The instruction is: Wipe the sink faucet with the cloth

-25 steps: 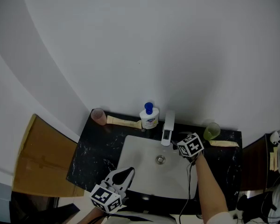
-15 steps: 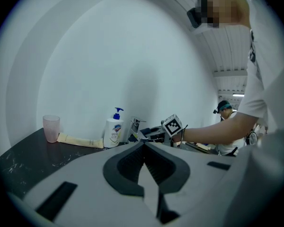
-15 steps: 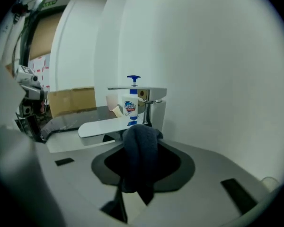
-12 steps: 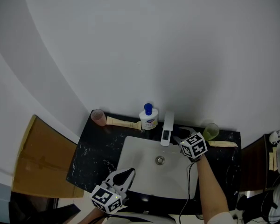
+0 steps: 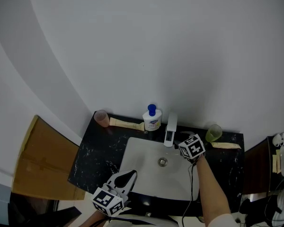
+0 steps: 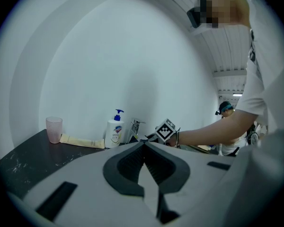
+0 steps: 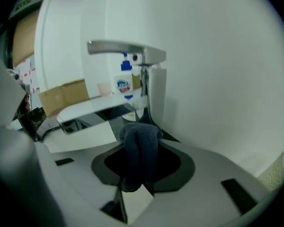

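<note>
The chrome faucet (image 5: 169, 128) stands at the back of the white sink (image 5: 142, 174). In the right gripper view its upright body (image 7: 155, 91), lever handle (image 7: 123, 48) and flat spout (image 7: 92, 111) fill the space just ahead. My right gripper (image 5: 181, 140) (image 7: 141, 126) is shut on a dark blue cloth (image 7: 139, 152), whose folded end reaches the foot of the faucet on its right side. My left gripper (image 5: 130, 175) (image 6: 143, 144) hovers at the sink's front left edge, shut and empty.
On the black counter (image 5: 97, 148) stand a pink cup (image 5: 102, 118), a soap pump bottle (image 5: 151, 118) and a green cup (image 5: 214, 133). Beige tubes (image 5: 127, 123) lie at the back left and right. A brown cardboard box (image 5: 42, 162) sits left of the counter.
My right gripper drifted slightly right, then came back left toward the faucet with the cloth. The left gripper has stayed where it was.
</note>
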A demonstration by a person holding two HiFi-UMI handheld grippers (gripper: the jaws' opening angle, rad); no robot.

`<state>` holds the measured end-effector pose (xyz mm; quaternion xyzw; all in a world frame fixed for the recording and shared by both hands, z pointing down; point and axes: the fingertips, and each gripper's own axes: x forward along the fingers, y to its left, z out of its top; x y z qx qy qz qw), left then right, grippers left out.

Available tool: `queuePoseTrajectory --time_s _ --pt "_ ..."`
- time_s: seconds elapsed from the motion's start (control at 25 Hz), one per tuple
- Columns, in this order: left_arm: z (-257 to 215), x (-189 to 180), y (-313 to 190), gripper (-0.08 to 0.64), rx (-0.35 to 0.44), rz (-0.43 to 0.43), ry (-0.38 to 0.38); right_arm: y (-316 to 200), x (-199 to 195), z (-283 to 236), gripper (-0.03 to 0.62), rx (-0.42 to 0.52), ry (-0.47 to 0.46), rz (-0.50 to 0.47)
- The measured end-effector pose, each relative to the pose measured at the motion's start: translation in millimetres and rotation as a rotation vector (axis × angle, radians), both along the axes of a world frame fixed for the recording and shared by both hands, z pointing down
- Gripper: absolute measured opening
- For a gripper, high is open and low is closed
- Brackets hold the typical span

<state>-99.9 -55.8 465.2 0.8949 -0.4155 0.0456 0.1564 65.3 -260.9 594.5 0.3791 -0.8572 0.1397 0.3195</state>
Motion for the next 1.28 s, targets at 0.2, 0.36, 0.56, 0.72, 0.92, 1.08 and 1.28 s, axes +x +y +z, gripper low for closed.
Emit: queuePoseTrajectory --time_s 0.2,0.36,0.56,0.72,0.92,1.08,1.28 --pt "-6 1 9 0.002 0.026 0.009 0.008 8 0 -41 0.123 0.173 -0.05 -0.011" --pt "-9 1 16 0.002 0.043 0.025 0.014 37 -1 -43 0.123 0.154 -0.123 -0.012" --pt "-16 3 28 0.002 0.066 0.042 0.033 102 -5 -54 0.124 0.185 -0.191 0.008" --pt "-23 6 30 0.002 0.09 0.063 0.046 149 0 -93 0.123 0.258 -0.335 0.103" --pt "-45 14 34 0.002 0.135 0.085 0.069 203 13 -165 0.123 0.394 -0.402 0.181" --pt "-52 20 36 0.002 0.159 0.108 0.085 239 21 -201 0.123 0.464 -0.408 0.231" --pt "-69 22 40 0.002 0.182 0.109 0.111 268 24 -218 0.123 0.52 -0.395 0.269"
